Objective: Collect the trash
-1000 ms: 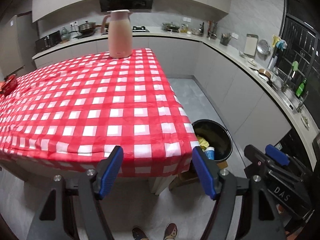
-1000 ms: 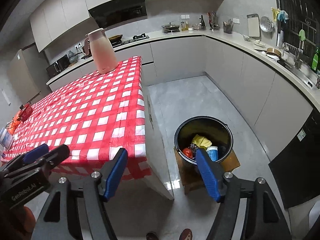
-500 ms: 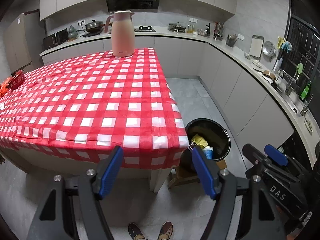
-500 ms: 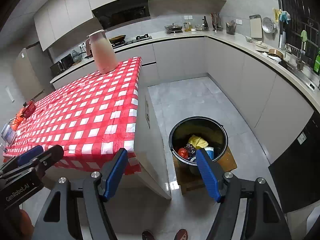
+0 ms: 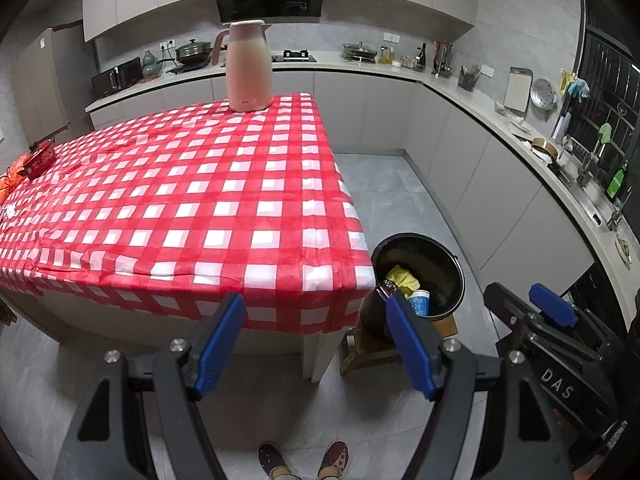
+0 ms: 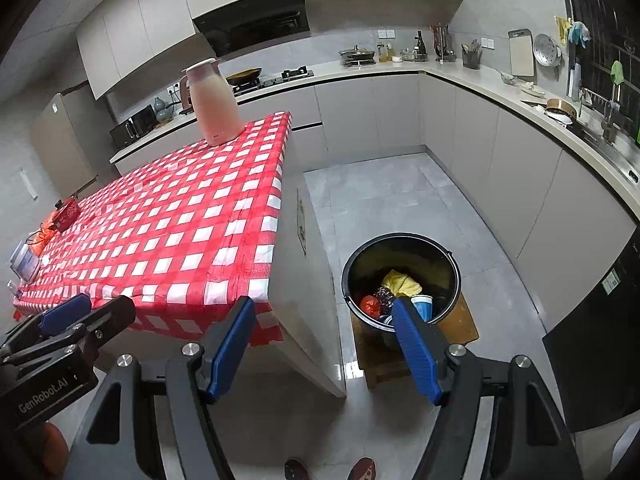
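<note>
A black bin (image 5: 416, 238) stands on a low wooden stool (image 6: 464, 324) beside the table's near right corner. Inside lie a yellow wrapper (image 6: 400, 282), a blue-and-white paper cup (image 6: 422, 306) and a red scrap (image 6: 370, 305). My left gripper (image 5: 315, 302) hovers before the table's front edge, its jaws opening with nothing between them. My right gripper (image 6: 323, 305) hangs open and empty between the table corner and the bin (image 6: 400, 236). Both point down at a slant, well above the floor.
The table wears a red-and-white checked cloth (image 5: 180, 200) with a pink jug (image 5: 248, 72) at its far end and a red box (image 5: 38, 160) at the left edge. Kitchen counters (image 6: 520, 92) line the back and right. A person's shoes (image 5: 304, 460) show below.
Both grippers have drawn back a little from the table, so more floor and more of the table's front show. Nothing was picked up or dropped.
</note>
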